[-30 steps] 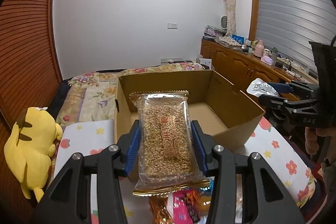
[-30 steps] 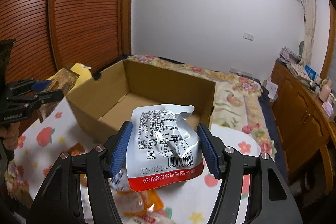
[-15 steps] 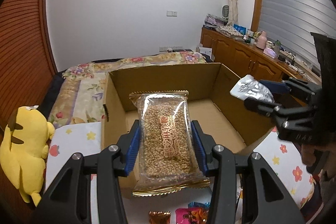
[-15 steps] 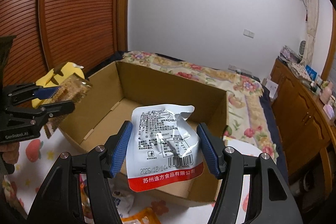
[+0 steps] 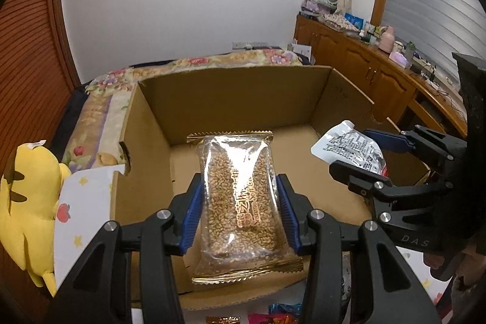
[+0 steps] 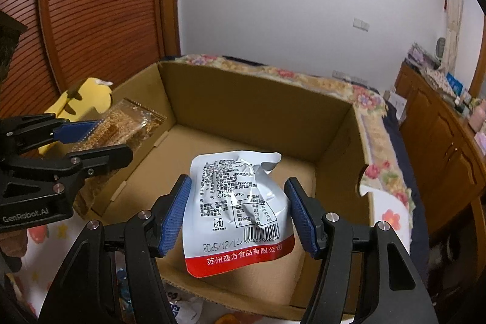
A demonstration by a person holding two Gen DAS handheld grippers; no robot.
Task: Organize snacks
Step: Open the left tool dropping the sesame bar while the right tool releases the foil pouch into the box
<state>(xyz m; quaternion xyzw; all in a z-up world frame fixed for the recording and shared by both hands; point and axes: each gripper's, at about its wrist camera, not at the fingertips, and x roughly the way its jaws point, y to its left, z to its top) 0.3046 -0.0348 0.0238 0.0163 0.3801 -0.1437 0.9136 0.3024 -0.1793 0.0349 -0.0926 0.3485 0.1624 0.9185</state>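
Observation:
My left gripper [image 5: 240, 208] is shut on a clear sesame bar packet [image 5: 241, 196] with gold ends, held over the open cardboard box [image 5: 231, 99]. My right gripper [image 6: 240, 214] is shut on a white pouch with a red bottom band [image 6: 240, 208], also held over the box [image 6: 255, 99]. The box floor shows nothing lying on it. The right gripper with its pouch [image 5: 352, 146] shows at the right of the left wrist view. The left gripper with its packet [image 6: 121, 126] shows at the left of the right wrist view.
Several loose snack packets [image 5: 273, 315] lie on the flowered cloth in front of the box. A yellow plush toy [image 5: 27, 202] sits left of the box. A floral bed [image 5: 194, 63] lies behind it and a wooden sideboard [image 5: 379, 72] runs along the right wall.
Both grippers have moved forward with their packets, from in front of the box to over its open inside. Both stay shut on what they hold.

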